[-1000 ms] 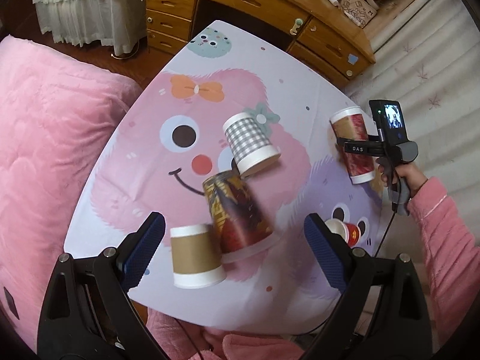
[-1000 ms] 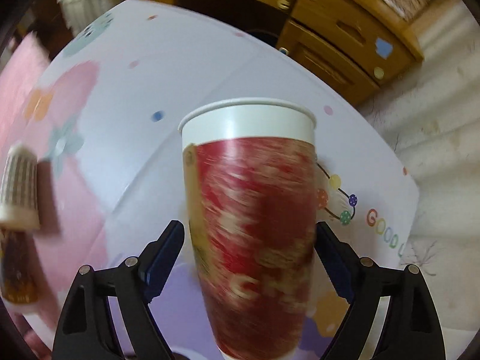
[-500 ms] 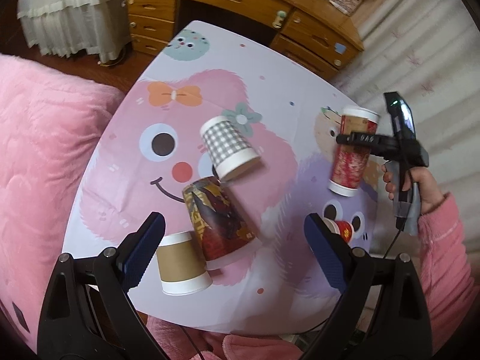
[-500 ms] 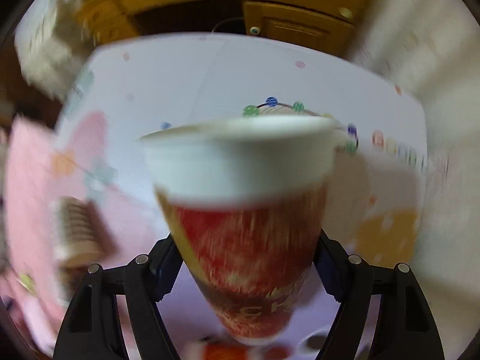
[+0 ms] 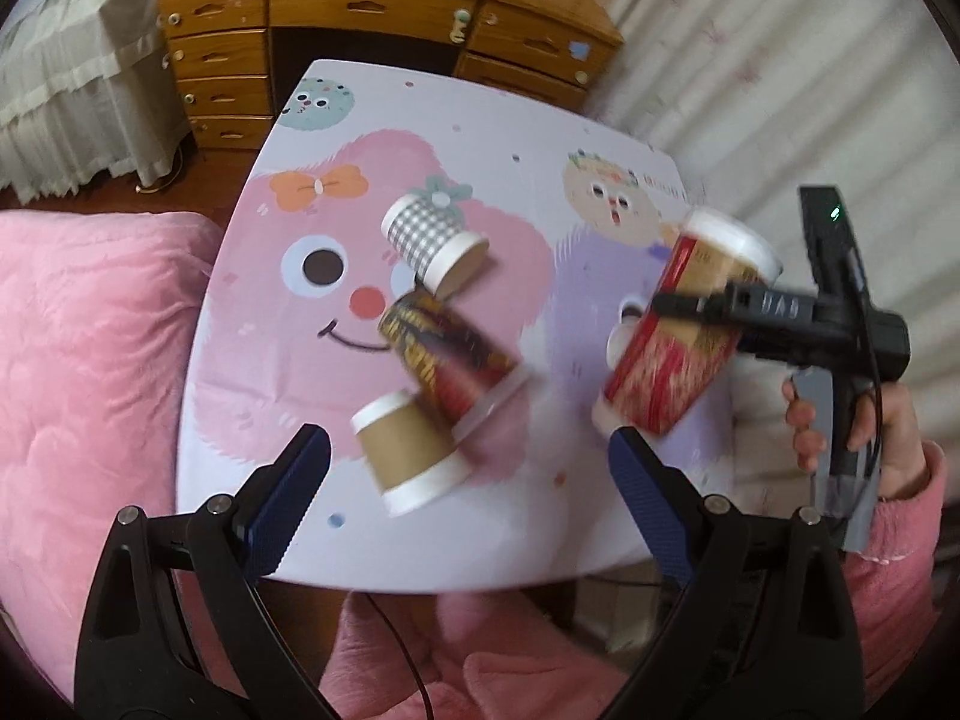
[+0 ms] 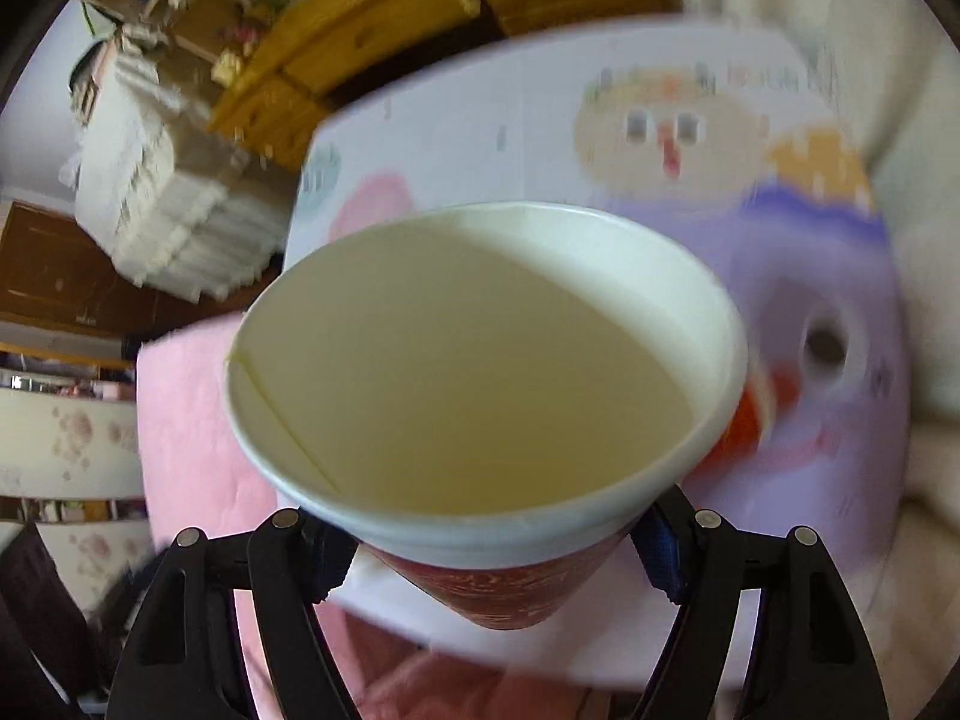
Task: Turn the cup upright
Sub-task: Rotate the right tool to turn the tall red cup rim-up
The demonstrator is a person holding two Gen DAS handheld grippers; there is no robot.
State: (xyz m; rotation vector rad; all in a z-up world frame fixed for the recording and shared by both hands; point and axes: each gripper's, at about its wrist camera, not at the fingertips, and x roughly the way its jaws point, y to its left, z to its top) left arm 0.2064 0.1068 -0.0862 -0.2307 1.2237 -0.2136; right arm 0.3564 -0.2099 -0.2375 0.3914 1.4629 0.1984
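Note:
My right gripper [image 6: 489,558] is shut on a tall red paper cup [image 6: 498,600], held above the table with its open mouth tilted towards the camera. In the left wrist view the red cup [image 5: 672,354] hangs tilted over the table's right side, clamped by the right gripper [image 5: 690,306]. My left gripper [image 5: 468,480] is open and empty above the table's near edge. Between and beyond its fingers a brown cup [image 5: 408,450], a dark patterned cup [image 5: 450,354] and a grey checked cup [image 5: 432,246] lie on their sides.
The table [image 5: 480,120] has a cartoon-print cloth. A small red-and-white cup [image 6: 750,420] sits behind the held cup. A wooden desk with drawers [image 5: 360,18] stands behind the table, a pink quilt [image 5: 90,360] to the left, a curtain [image 5: 780,60] to the right.
The right gripper has turned the red cup so its mouth now faces up and towards its camera. The left gripper has pulled back and shifted view; the lying cups stay put.

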